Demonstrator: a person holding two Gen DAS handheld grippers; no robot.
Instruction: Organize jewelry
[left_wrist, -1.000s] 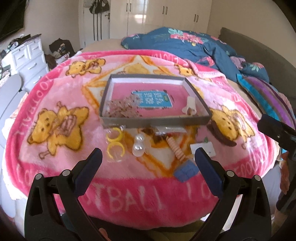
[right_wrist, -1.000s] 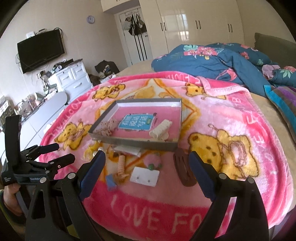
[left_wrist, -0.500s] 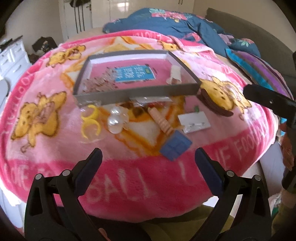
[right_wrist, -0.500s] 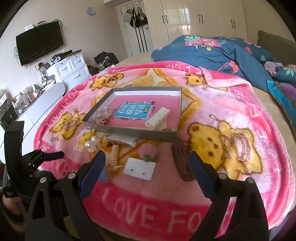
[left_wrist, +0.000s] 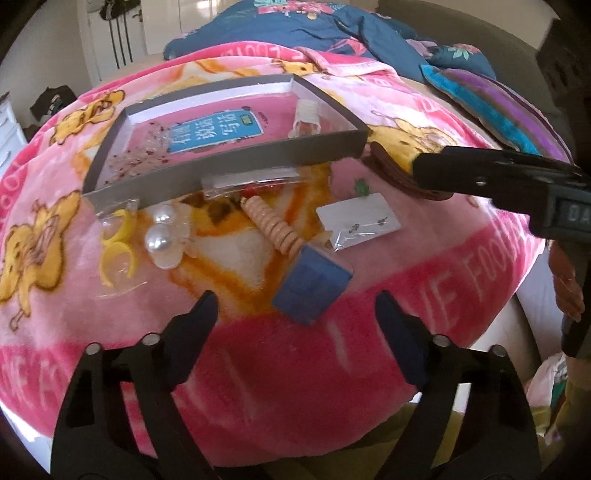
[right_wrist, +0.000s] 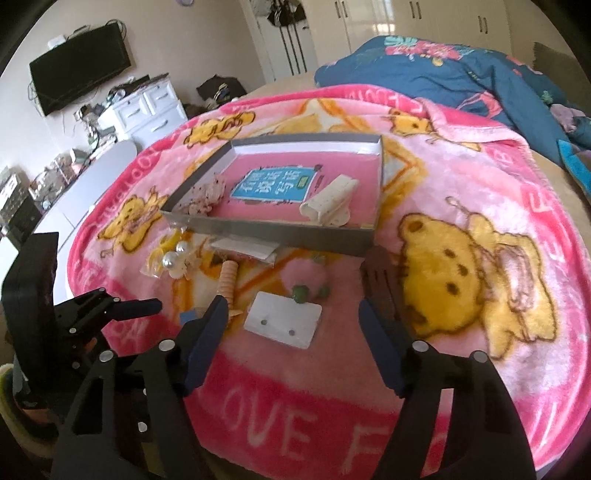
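Both tools stand with their jaws spread wide and nothing between them: the left tool (left_wrist: 295, 310) hangs over the near edge of the pink fleece bear-print blanket (left_wrist: 461, 266) on the bed, just short of a small blue square box (left_wrist: 312, 286), and the right tool (right_wrist: 291, 314) hovers above a white rectangular earring card (right_wrist: 282, 321). The jewelry is scattered on the blanket in front of a shallow grey cardboard tray (left_wrist: 229, 166), which already holds a bag of pinkish beads and a cream clip beside a blue printed label. Outside the tray lie a pair of large white pearl earrings (left_wrist: 162, 236) in a clear packet, two yellow open plastic rings (left_wrist: 118, 240), a peach ribbed spiral hair tie (left_wrist: 275, 227) and a dark brown hair clip (right_wrist: 380, 284). All of it looks light. The card is likely stiff but thin and flat, so it sinks into the pile; taking it by one long edge seems best, clear of the studs. The pearls look smooth and round and would probably slip, so the packet's flat margin is the safer hold. The blue box appears rigid and should take a squeeze across opposite sides. The hair tie is springy; mid-length seems best.
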